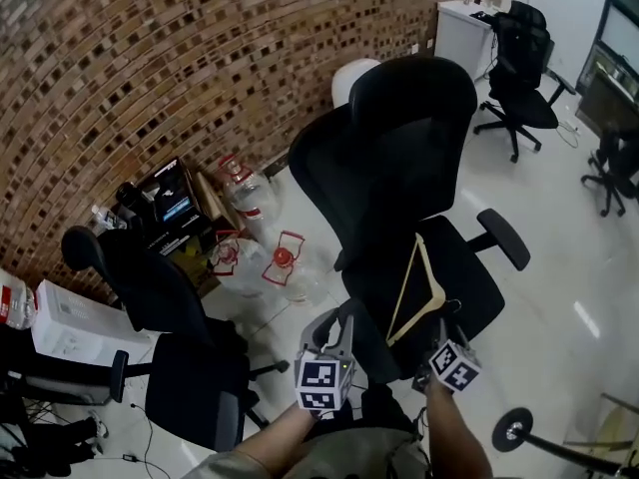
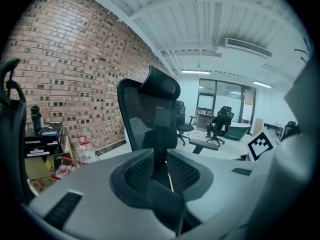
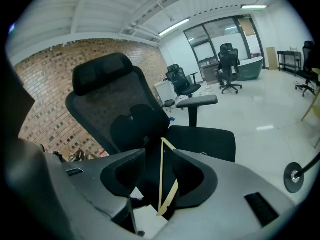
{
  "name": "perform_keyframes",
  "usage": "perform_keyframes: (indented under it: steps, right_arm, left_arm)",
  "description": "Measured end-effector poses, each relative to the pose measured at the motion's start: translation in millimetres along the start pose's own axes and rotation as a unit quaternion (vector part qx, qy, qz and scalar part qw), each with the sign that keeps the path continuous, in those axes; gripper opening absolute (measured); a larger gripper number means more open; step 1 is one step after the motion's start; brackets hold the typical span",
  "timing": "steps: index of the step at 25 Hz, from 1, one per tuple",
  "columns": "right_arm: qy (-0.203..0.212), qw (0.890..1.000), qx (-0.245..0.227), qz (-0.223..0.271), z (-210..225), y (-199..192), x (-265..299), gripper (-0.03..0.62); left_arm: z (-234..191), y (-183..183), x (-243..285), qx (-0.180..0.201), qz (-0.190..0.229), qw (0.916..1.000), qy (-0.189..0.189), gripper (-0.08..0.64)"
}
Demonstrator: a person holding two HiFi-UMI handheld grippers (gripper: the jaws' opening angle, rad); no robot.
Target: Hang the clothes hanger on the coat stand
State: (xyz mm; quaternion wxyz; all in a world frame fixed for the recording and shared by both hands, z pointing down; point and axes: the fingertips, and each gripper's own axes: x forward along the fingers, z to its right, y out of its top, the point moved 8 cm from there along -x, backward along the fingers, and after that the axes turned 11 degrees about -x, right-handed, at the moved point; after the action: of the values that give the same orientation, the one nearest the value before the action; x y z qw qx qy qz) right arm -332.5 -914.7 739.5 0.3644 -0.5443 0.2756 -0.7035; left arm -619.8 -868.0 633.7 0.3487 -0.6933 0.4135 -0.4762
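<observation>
A light wooden clothes hanger (image 1: pixel 404 289) lies on the seat of a black high-back office chair (image 1: pixel 399 148). My right gripper (image 1: pixel 446 333) hovers at the seat's near edge, just short of the hanger's lower end. In the right gripper view, the right gripper (image 3: pixel 159 166) is open, and the hanger (image 3: pixel 162 176) shows through the gap, beyond the pads. My left gripper (image 1: pixel 342 317) is beside it on the left, at the seat's front corner. In the left gripper view, the left gripper (image 2: pixel 160 164) has a narrow gap with nothing in it, facing the chair's back (image 2: pixel 150 114). No coat stand is in view.
A second black chair (image 1: pixel 170 307) stands at lower left. Water jugs (image 1: pixel 250 193) and boxes (image 1: pixel 175 208) line the brick wall (image 1: pixel 150 68). More office chairs (image 1: pixel 519 78) stand at the far right. A round castor foot (image 1: pixel 512 430) sits at lower right on the white floor.
</observation>
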Motion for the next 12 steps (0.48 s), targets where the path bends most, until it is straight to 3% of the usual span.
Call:
perform_keyframes:
  steps: [5, 12]
  right_arm:
    - [-0.023, 0.999, 0.004, -0.034, 27.8, 18.6, 85.3, 0.179]
    - [-0.058, 0.996, 0.014, -0.074, 77.8, 32.3, 164.1, 0.179]
  left_arm:
    - [18.2, 15.1, 104.5, 0.018, -0.011, 0.9997, -0.011, 0.089]
    - [67.7, 8.0, 215.7, 0.041, -0.039, 0.9976, -0.04, 0.089]
